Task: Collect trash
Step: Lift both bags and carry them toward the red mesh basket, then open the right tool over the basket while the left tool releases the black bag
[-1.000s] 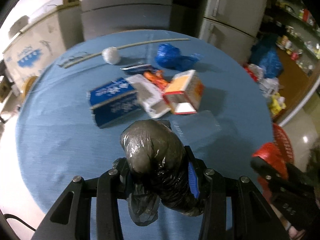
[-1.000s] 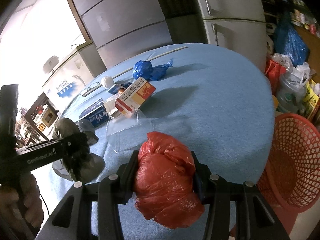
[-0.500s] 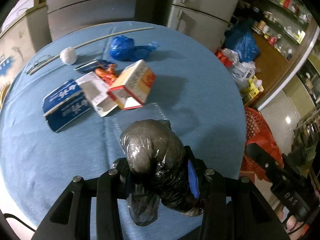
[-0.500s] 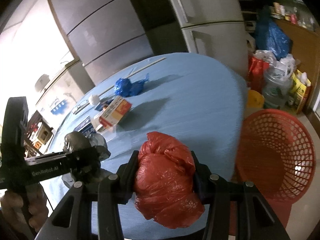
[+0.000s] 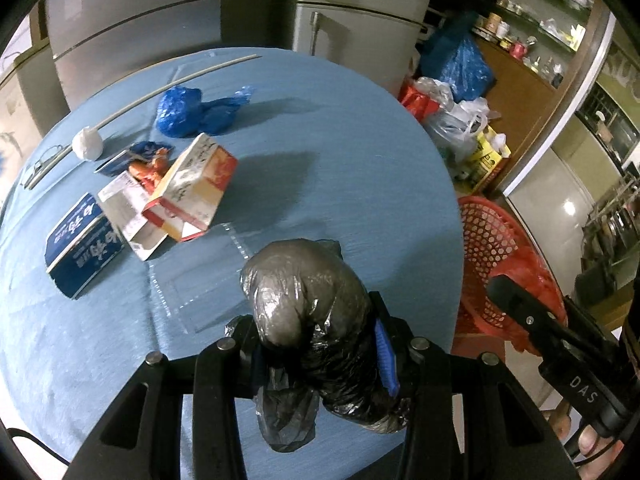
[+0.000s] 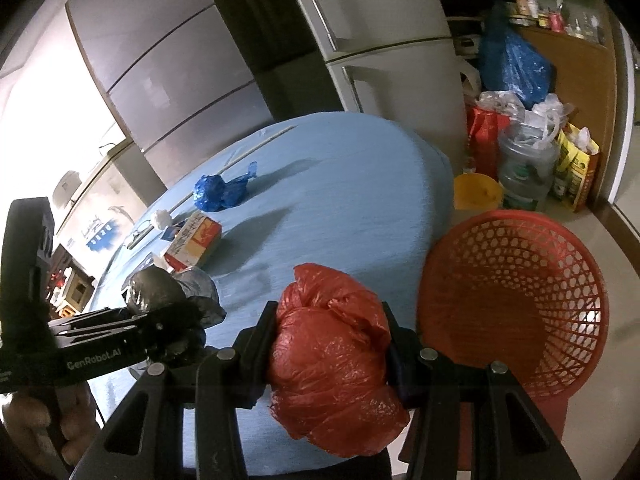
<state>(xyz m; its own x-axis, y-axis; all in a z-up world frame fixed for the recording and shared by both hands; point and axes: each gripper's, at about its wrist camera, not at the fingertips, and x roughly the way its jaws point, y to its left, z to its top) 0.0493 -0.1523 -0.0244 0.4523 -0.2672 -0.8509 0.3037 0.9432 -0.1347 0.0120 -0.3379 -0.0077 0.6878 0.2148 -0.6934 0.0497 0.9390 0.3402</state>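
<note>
The left gripper (image 5: 316,344) squeezes a black bag (image 5: 308,304) tight, over the blue table (image 5: 340,152). The right gripper (image 6: 330,350) squeezes a red bag (image 6: 332,356) beside the red basket (image 6: 516,300) on the floor. Move each bag right over the basket's mouth before letting go. On the table lie three boxes, one blue bag (image 5: 184,110) and one white ball (image 5: 88,145).

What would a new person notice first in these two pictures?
First, the two clamped bundles: the right gripper squeezes a crumpled red plastic bag, and the left gripper squeezes a black plastic bag. Next, the red mesh basket on the floor beside the blue round table, where cartons remain.
</note>
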